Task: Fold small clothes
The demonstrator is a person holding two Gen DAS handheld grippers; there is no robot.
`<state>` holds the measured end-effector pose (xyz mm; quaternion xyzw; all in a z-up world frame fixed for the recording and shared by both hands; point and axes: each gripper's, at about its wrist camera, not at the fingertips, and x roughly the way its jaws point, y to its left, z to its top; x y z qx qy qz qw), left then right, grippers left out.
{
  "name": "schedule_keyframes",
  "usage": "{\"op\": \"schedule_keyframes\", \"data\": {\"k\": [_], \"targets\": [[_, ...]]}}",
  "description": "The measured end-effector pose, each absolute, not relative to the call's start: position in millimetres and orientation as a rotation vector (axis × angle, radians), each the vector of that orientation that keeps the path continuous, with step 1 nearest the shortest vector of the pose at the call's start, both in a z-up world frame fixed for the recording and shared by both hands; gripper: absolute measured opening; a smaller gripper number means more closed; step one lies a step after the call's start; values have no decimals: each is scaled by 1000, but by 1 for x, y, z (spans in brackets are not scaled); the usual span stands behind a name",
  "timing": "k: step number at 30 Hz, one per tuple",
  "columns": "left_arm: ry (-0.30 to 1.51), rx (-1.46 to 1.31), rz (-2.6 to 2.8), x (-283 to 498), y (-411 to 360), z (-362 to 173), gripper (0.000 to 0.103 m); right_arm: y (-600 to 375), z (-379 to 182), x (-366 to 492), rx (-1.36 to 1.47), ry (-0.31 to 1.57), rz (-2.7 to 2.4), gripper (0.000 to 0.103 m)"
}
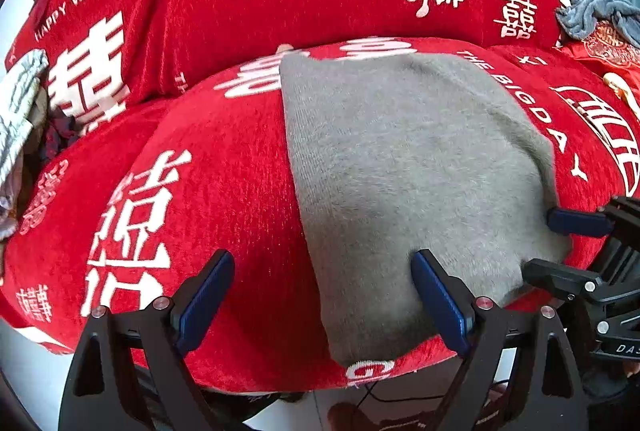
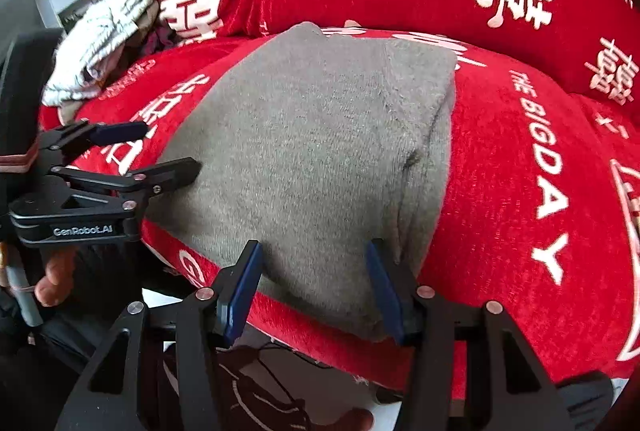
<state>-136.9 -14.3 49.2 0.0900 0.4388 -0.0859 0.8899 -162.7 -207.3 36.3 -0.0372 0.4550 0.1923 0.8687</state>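
Both tools, left point(image 1: 322, 297) and right point(image 2: 314, 285), gape over fuzzy folded grey cloth point(image 1: 404, 171).

wrist views, close, downward (shared grey garment point(image 1: 400, 167))

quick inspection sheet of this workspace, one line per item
surface: red sofa cover with white lettering, cushion bulging.
job's things: grey garment lying flat, already folded over.
clutter: pale patterned clothes at one end of the sofa; grey-blue cloth at the other.
grippers: left gripper open, one finger over the garment's edge; right gripper open over its near edge.
cables: thin dark cable on the floor below.
surroundings: pale floor, white wall.
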Motion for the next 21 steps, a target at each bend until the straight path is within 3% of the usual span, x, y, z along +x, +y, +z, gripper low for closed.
{"op": "schedule_keyframes", "data": {"k": [5,11,21], "targets": [[819,235,-127,-141,-23,71,91,-185,67,-170,-242,840,303,65],[753,210,-47,-140,-19,84,91,-177,87,-165,-231,814,270,72],[781,182,-67,-138,-22,85,91,-178,86,-159,-183,857,236,72]]}}
